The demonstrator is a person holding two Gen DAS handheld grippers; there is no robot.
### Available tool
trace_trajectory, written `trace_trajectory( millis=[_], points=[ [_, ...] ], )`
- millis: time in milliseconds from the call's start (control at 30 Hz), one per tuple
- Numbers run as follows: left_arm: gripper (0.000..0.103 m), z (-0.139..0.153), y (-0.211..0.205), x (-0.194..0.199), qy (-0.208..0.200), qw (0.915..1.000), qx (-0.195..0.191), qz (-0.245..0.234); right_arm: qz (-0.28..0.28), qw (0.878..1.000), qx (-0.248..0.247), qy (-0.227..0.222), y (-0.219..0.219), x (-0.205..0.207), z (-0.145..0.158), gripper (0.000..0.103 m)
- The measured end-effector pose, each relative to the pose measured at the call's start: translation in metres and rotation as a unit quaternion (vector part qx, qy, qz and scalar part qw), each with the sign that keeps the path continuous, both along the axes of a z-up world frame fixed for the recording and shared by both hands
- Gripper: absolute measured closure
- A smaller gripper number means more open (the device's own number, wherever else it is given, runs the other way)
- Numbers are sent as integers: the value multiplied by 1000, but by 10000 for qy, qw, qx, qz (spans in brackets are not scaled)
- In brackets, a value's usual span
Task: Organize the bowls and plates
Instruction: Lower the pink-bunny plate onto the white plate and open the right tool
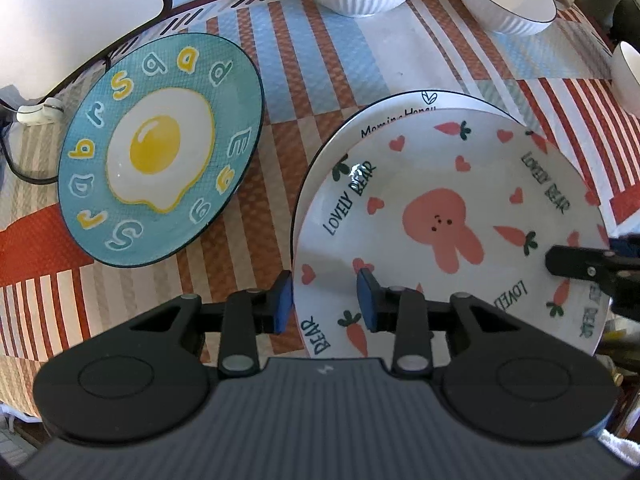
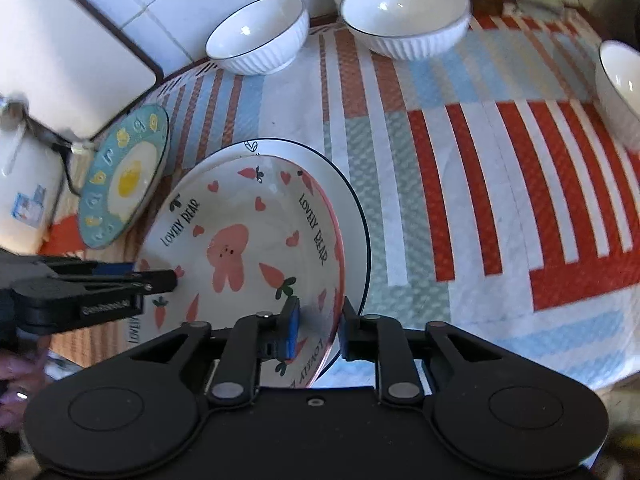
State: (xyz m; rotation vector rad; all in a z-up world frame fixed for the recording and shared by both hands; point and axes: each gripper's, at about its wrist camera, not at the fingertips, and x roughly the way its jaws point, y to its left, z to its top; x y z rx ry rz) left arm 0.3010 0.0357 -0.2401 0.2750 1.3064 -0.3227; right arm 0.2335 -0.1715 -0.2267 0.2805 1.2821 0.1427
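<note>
While the rabbit plate sits stacked on the blue-rimmed white plate, both claws straddle its rim: left claw spread, pads clear; right claw likewise spread. Egg plate, left of the left claw, remains unstacked; three white bowls ahead remain separate.

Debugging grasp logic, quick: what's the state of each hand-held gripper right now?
Left hand-held gripper: open, straddling the rim of the round white ceramic rabbit-print plate, not clamped.
Right hand-held gripper: open, straddling the same plate's rim.
</note>
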Motion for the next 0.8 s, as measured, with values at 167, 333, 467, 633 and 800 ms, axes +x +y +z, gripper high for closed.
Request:
trace_trajectory(
  millis=[167,333,467,633,800],
  points=[
    [71,-1,4,0,23,10000,-39,79,414,9974,-496,-331,15,2,2,64],
    [71,1,9,-1,59,9998,-120,143,482,9950,-656,-582,18,8,-1,63],
    [72,3,10,-5,57,9998,-151,68,385,9949,-643,-677,18,9,-2,62],
    [72,7,17,-6,144,9990,-359,204,13,9973,-463,-575,13,9,2,62],
    [72,15,26,-6,84,9986,-436,301,-678,9968,79,-414,-3,7,6,55]
  ],
)
